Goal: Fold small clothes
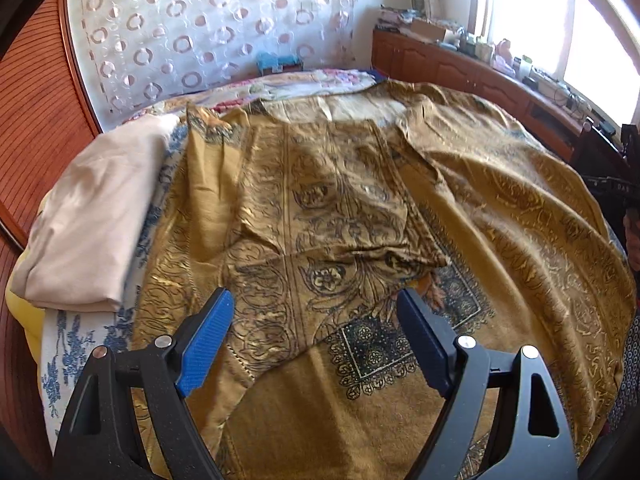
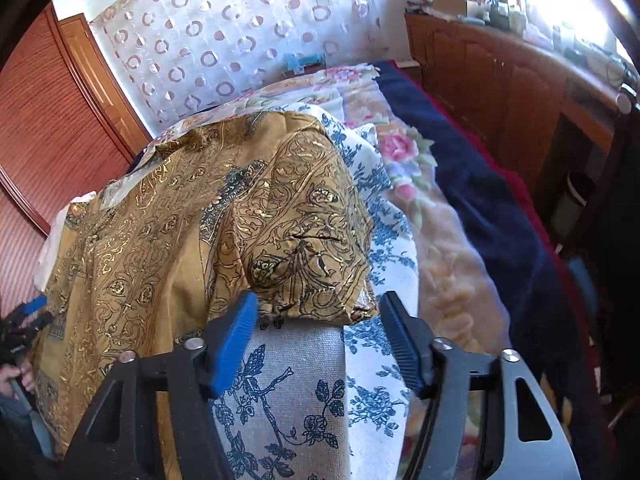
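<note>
A golden garment (image 1: 320,208) with dark scroll patterns lies spread on the bed, and one part of it is folded over its middle. My left gripper (image 1: 316,320) hovers above the garment's near part, open, with nothing between its blue pads (image 1: 206,340). In the right wrist view a folded sleeve end of the same garment (image 2: 296,240) lies on the floral sheet. My right gripper (image 2: 320,320) stands open right at that hem, and its left fingertip is at the cloth's edge. The left gripper (image 2: 28,316) shows small at the far left, held by a hand.
A folded beige cloth (image 1: 92,216) lies at the bed's left side. A white sheet with blue flowers (image 2: 280,392) covers the bed, with a navy blanket (image 2: 480,200) to the right. A wooden cabinet (image 2: 500,80) runs along the window, and a wooden wardrobe (image 1: 36,120) stands left.
</note>
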